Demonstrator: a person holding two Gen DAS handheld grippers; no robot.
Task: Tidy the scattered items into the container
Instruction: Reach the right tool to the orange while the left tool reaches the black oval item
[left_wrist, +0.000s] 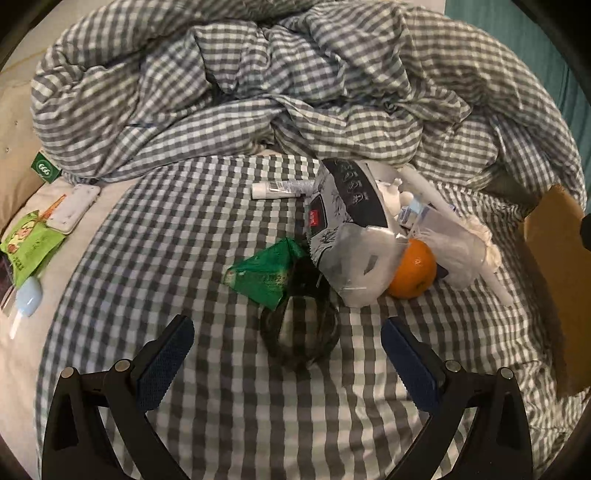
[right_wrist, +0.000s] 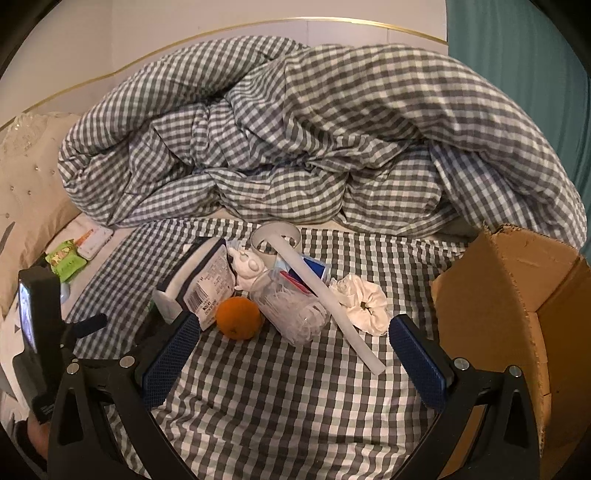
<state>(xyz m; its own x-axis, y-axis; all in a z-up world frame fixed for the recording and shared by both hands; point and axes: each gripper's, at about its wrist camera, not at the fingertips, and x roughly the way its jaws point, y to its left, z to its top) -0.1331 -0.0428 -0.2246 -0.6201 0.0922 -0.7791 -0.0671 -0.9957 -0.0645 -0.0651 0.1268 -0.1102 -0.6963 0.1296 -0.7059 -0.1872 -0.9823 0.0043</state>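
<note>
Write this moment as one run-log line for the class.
phase: start | left gripper: open, empty | right gripper: open, empty | orange: on bed | cardboard box: right, no items visible inside

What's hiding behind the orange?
Behind the orange stands a white packet and a clear plastic jar of white strips. Anything underneath them is covered.

A rumpled checked duvet (right_wrist: 314, 147) lies heaped against a beige headboard (right_wrist: 26, 192), beside a teal curtain (right_wrist: 517, 55).
</note>
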